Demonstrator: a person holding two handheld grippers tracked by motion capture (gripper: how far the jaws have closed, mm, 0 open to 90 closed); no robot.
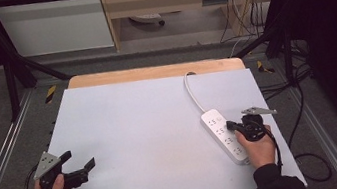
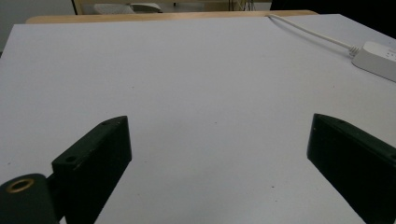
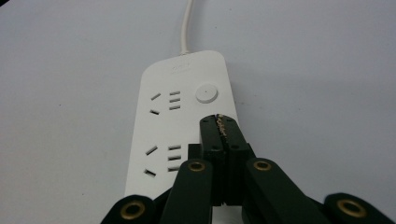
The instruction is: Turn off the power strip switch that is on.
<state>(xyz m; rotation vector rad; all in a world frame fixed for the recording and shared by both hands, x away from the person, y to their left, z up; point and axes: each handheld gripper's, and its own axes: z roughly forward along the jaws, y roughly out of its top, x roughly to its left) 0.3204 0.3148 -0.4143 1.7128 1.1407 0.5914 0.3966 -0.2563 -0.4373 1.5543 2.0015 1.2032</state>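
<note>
A white power strip (image 1: 224,135) lies on the right side of the white table top (image 1: 141,129), its white cord (image 1: 192,91) running to the far edge. In the right gripper view the power strip (image 3: 177,116) shows several sockets and a round button (image 3: 206,93). My right gripper (image 3: 220,122) is shut with nothing between its jaws, its tips just above the strip below the button. In the high view the right gripper (image 1: 231,126) hovers over the strip's middle. My left gripper (image 1: 79,163) stands open at the near left; in the left gripper view its jaws (image 2: 217,140) are wide apart over bare table.
The strip's end (image 2: 376,58) and cord (image 2: 308,30) lie at the right of the left gripper view. A wooden edge (image 1: 153,71) borders the table's far side. Black frame bars (image 1: 20,61) and loose cables (image 1: 304,104) flank the table.
</note>
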